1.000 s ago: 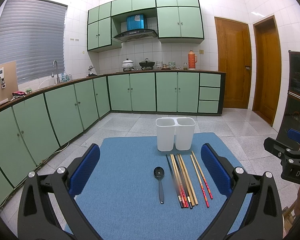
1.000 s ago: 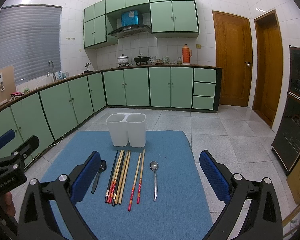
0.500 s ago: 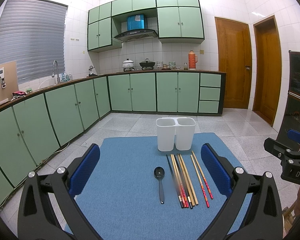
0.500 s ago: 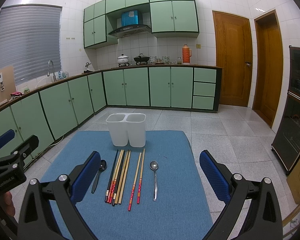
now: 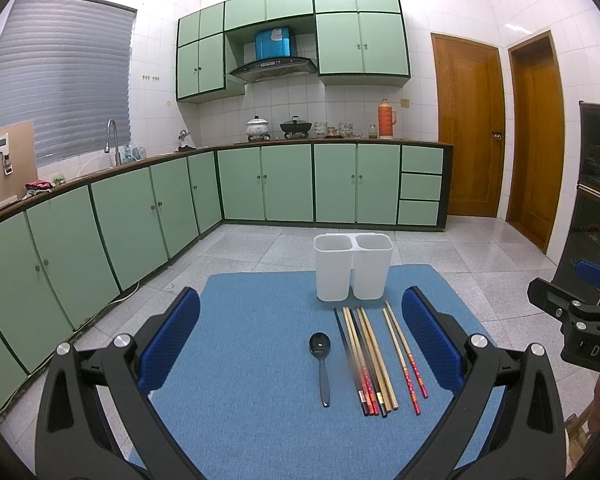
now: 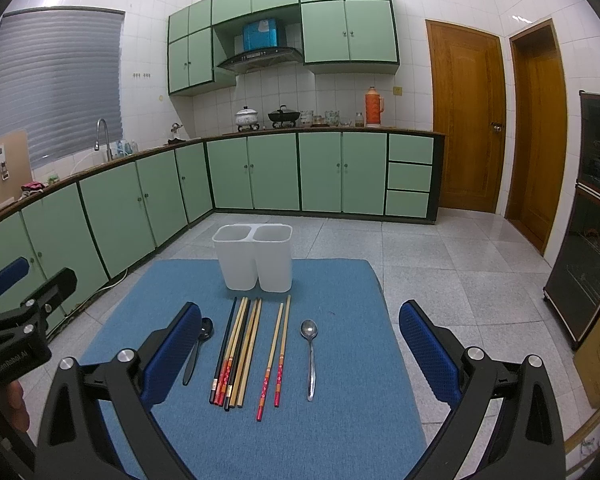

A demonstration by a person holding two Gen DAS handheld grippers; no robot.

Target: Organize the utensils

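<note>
**Inspector:** While both tools hover, what do you hold?

**Operator:** Nothing. My left gripper (image 5: 300, 344) and right gripper (image 6: 300, 344) both stand spread wide above the blue fabric mat (image 6: 340, 432). The white plastic two-compartment holder (image 6: 253, 257) stands empty at the mat's far edge; the bundle of wooden and dark chopsticks (image 6: 236, 354), the red-tipped chopstick pair (image 6: 276, 360), the black plastic spoon (image 5: 321, 364) and the steel spoon (image 6: 310, 356) lie flat before it.

**Inspector:** Risks?

**Operator:** The bundled chopsticks touch; I judge a pinch may drag neighbours or scatter them. Thin, flat spoons may slip.
</note>
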